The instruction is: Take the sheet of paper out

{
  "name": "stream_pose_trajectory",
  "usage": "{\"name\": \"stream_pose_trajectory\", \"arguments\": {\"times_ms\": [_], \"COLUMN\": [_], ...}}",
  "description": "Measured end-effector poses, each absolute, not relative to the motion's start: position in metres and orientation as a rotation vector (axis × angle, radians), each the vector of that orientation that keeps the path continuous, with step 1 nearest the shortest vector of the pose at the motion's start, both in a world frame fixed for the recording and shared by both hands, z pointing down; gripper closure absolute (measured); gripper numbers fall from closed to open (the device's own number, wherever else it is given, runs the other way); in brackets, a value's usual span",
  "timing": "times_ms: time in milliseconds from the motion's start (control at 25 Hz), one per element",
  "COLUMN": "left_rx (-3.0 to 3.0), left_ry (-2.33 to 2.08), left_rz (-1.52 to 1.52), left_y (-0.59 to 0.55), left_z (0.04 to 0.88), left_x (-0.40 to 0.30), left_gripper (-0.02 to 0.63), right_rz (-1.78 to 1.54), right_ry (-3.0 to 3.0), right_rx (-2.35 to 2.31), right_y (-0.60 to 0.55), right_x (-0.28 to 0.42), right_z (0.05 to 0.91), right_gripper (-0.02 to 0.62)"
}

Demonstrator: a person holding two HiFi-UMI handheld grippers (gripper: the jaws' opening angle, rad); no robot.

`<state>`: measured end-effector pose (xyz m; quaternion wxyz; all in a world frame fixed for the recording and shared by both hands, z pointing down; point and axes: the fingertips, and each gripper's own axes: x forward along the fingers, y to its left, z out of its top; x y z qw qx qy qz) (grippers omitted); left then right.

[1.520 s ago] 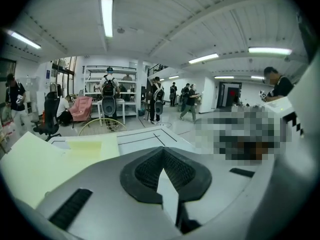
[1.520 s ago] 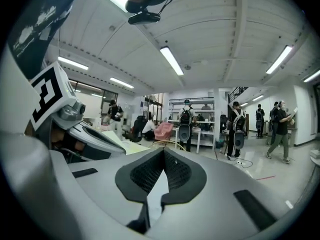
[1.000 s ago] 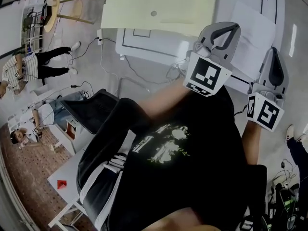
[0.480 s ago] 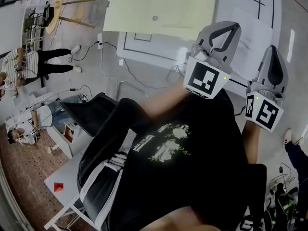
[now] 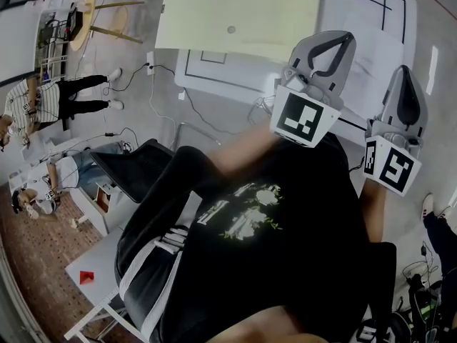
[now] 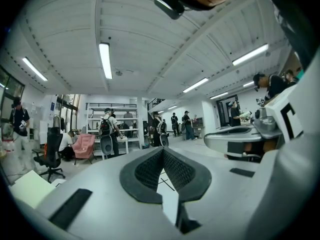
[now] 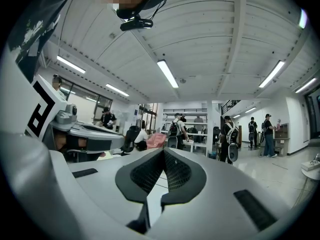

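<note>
Little Moved, Both Claws Stayed Shut

The white sheet of paper [image 5: 376, 56] lay flat on the white table [image 5: 343, 2]. A pale yellow folder [image 5: 239, 9] lay over the table's left end, apart from the sheet. The left gripper [image 6: 162, 150] and the right gripper [image 7: 164, 151] were held up by the table's near edge. Each claw's tips were pressed together, with nothing between them.

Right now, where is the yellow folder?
In the head view, the yellow folder lies at top centre, covering the left end of the white table, just left of the left gripper.
</note>
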<state>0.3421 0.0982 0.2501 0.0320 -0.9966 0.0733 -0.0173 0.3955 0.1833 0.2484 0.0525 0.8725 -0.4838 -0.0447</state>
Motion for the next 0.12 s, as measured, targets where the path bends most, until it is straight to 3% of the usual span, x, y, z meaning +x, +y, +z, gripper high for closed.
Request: {"name": "stream_pose_trajectory", "arguments": {"times_ms": [120], "left_rx": [-3.069], "left_ry": [0.227], "left_rz": [-0.053], "left_y": [0.0988], "left_z": [0.2511], "left_x": [0.3423], "left_gripper": [0.612], "right_rz": [-0.139], "right_ry": [-1.472], "right_rx": [2.648], "right_y": [0.1830], "right_x": [0.3949], "right_z": [0.2492], "right_gripper": [0.595]}}
